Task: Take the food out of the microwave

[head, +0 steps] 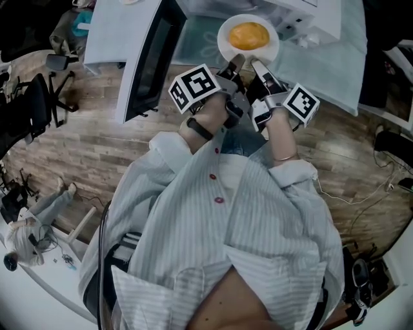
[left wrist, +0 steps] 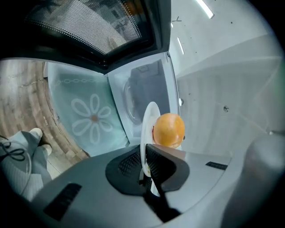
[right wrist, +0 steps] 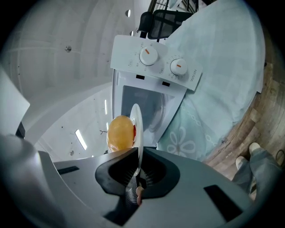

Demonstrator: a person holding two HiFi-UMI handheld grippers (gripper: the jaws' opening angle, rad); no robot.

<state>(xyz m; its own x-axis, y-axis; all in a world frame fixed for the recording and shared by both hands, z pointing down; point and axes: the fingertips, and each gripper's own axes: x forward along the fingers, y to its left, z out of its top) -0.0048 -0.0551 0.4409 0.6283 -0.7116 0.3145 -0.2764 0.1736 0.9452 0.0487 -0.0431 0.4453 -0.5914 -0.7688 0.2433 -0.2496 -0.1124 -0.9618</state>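
A white plate (head: 227,44) carries a round orange bun (head: 249,35) and hangs in the air just in front of the white microwave (head: 303,14), whose door (head: 150,58) stands swung open at the left. My left gripper (head: 235,65) is shut on the plate's near-left rim; in the left gripper view the plate (left wrist: 148,124) stands edge-on between the jaws with the bun (left wrist: 168,129) behind it. My right gripper (head: 257,64) is shut on the near-right rim, and the right gripper view has the plate (right wrist: 137,127) and bun (right wrist: 120,132) the same way.
The microwave stands on a table with a pale green flowered cloth (head: 335,64). Its control knobs (right wrist: 148,56) face me in the right gripper view. Wooden floor (head: 84,148) lies below, with an office chair (head: 26,106) at the left and cables (head: 381,187) at the right.
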